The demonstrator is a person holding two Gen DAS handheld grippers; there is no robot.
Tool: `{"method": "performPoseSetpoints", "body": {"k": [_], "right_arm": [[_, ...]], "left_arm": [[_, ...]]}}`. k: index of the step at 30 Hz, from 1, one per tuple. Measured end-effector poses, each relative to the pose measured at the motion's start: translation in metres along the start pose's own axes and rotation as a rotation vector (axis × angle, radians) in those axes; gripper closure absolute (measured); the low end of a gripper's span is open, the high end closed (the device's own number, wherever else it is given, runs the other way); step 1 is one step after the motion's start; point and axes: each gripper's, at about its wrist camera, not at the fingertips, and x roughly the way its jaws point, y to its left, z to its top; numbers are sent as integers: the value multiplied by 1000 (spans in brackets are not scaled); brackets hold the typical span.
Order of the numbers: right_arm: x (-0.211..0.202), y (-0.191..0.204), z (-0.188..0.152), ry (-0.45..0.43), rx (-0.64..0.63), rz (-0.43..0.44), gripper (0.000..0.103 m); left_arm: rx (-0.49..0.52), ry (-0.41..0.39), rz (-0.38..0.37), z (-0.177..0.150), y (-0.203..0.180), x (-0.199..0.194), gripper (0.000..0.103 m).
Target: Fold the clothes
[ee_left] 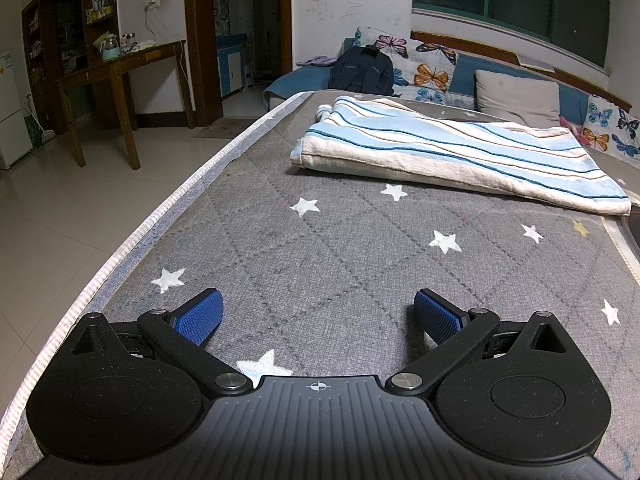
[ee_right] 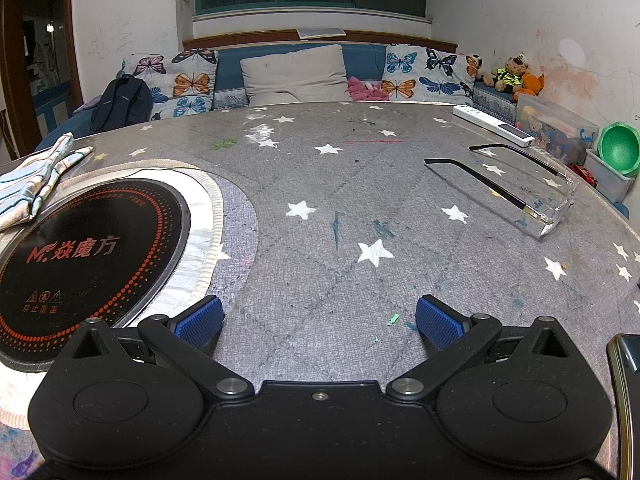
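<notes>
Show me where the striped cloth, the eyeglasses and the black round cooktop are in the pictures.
striped cloth (ee_left: 452, 152): left wrist view, middle of its folded top face.
eyeglasses (ee_right: 560, 204): right wrist view, on the clear front lens.
black round cooktop (ee_right: 88, 256): right wrist view, on the black glass near the red lettering.

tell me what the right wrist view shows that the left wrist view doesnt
Only the right wrist view shows the round black cooktop, the eyeglasses, the white power strip and the open right gripper.

Only the left wrist view shows the wooden desk, the tiled floor and the open left gripper.

Both show the striped garment, the grey star-print table cover and the dark backpack.
</notes>
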Motion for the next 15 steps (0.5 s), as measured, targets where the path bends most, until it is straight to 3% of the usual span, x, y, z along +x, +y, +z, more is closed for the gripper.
{"method": "performPoseSetpoints", "body": {"k": [15], "right_arm": [[-1,0,-1,0,0,0,0]], "left_arm": [[0,0,0,0,0,0,0]]}}
